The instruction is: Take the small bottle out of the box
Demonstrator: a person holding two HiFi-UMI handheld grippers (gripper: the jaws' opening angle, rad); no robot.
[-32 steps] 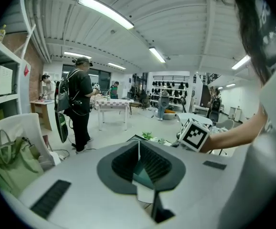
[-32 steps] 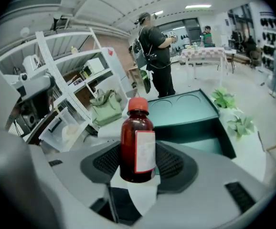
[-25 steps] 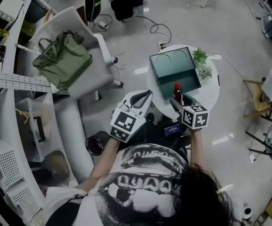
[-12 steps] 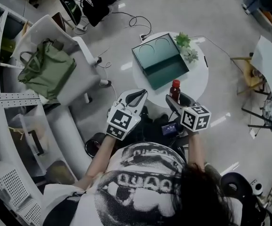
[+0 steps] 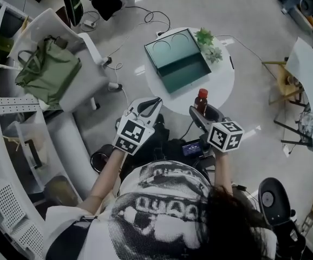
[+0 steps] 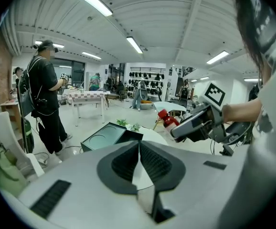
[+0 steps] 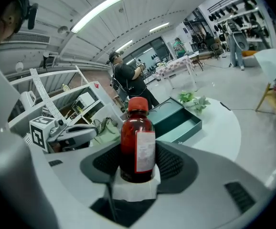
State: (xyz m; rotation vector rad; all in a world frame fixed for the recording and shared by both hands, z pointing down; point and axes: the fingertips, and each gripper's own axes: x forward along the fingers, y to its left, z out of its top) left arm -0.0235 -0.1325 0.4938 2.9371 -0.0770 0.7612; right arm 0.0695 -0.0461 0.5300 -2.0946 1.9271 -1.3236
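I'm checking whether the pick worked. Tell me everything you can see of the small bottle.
The small bottle is dark reddish-brown with a red cap and a white label on its side. It stands upright between the jaws of the right gripper, which grip its lower body. It is outside the open green box, over the near edge of the round white table in the head view; nothing else seems to touch it.

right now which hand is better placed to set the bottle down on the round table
Right. The right gripper clamps the small bottle upright, clear of the box, by the round table's near edge. The left gripper is shut and empty, short of the table.
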